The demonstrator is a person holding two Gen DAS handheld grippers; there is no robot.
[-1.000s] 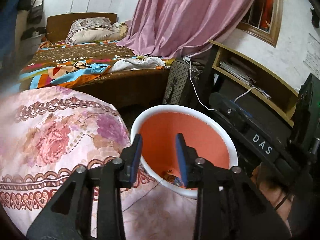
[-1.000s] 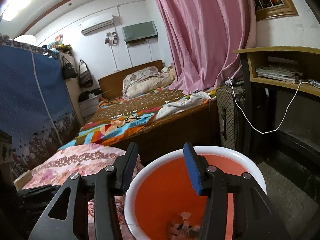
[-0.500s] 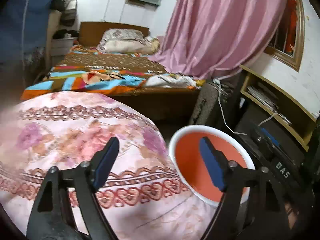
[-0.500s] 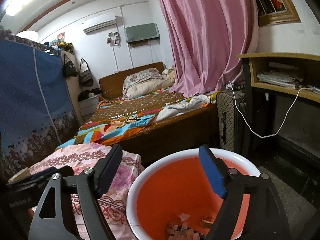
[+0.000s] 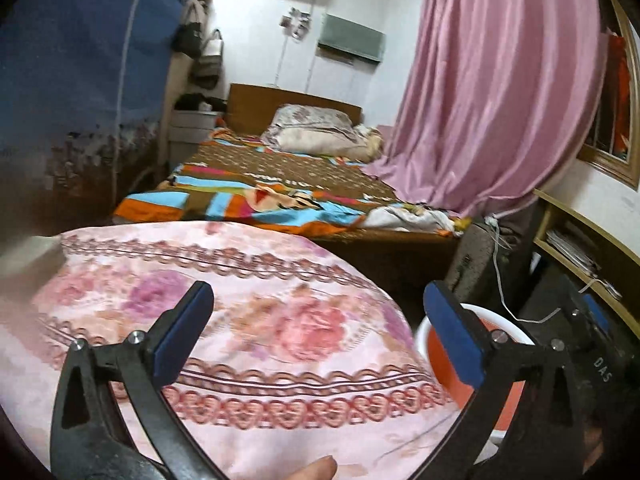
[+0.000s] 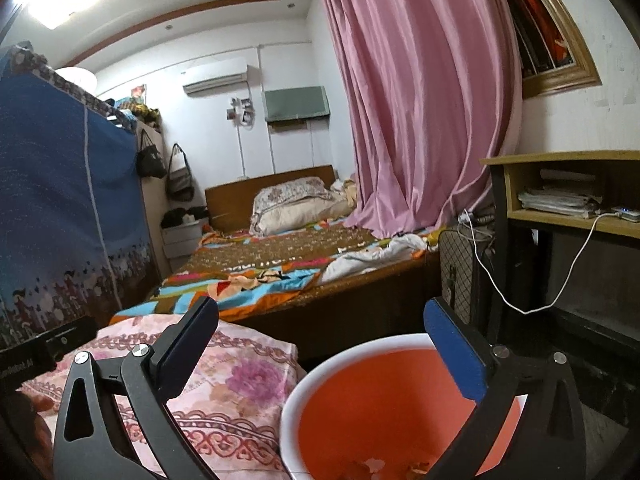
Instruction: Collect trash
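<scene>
Hovering: right gripper [image 6: 320,344], spread wide, empty
Bin: orange bin [image 6: 384,412] directly below-ahead
Left gripper [image 5: 318,328]: wide, empty; bin off right finger
Nearer: right

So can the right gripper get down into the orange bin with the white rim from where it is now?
Probably yes: the right gripper hangs open just above the orange bin, with nothing between it and the bin's mouth.

Home bedroom, bed [image 6: 280,264], pink curtain [image 6: 420,100]

Both wrist views face the bed [image 5: 280,184] [image 6: 288,256], sharing the near orange bucket [image 5: 444,364] [image 6: 384,400] and floral cloth [image 5: 240,320] [image 6: 236,384].
</scene>
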